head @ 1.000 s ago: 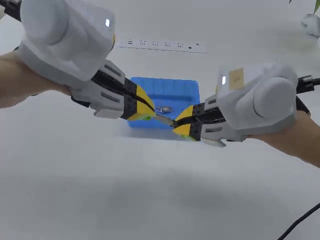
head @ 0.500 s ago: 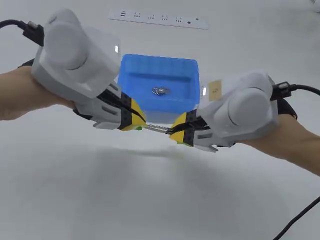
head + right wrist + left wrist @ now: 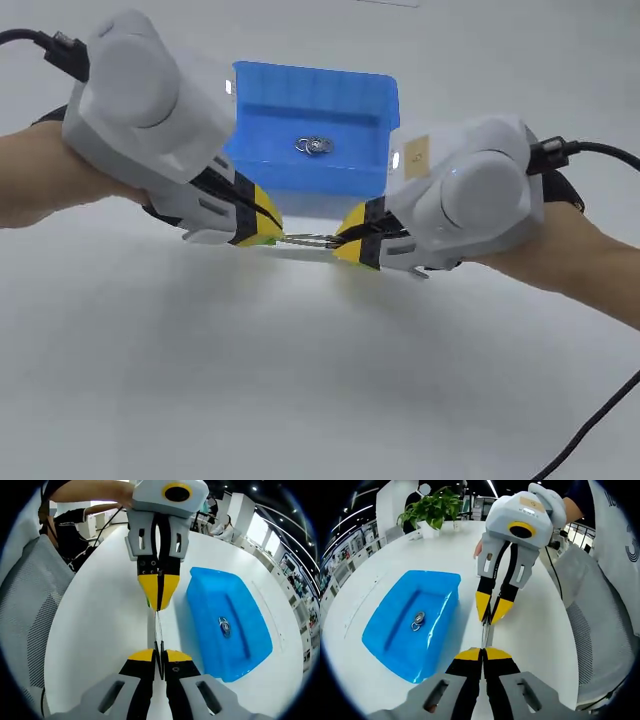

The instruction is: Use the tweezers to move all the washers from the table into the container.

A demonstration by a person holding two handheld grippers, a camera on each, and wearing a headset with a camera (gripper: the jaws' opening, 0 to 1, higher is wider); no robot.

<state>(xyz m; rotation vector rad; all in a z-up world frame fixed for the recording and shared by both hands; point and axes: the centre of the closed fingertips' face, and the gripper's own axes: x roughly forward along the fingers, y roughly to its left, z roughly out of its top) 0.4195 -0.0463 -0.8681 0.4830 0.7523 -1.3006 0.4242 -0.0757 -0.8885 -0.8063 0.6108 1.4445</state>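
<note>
Fingers [image 3: 256, 216] of the left gripper [image 3: 265, 236]: clenched on one end of the tweezers [image 3: 306, 240], tips pressed together in the left gripper view. Tweezers: level, spanning the gap between both grippers, held clear of the table [image 3: 200, 380], just in front of the container [image 3: 310, 78], with the washers [image 3: 315, 146] grouped on its floor, touching one another. Opposite end: clamped likewise by the right gripper [image 3: 347, 244], nose to nose with the left.

Read the two-ended hold as a handover or a re-seating of the tool, not as a pick: neither tweezer end free to close on anything. Judge the transfer near its end. Release one side before any further pick. Watch for the thin tool slipping or twisting on release.
</note>
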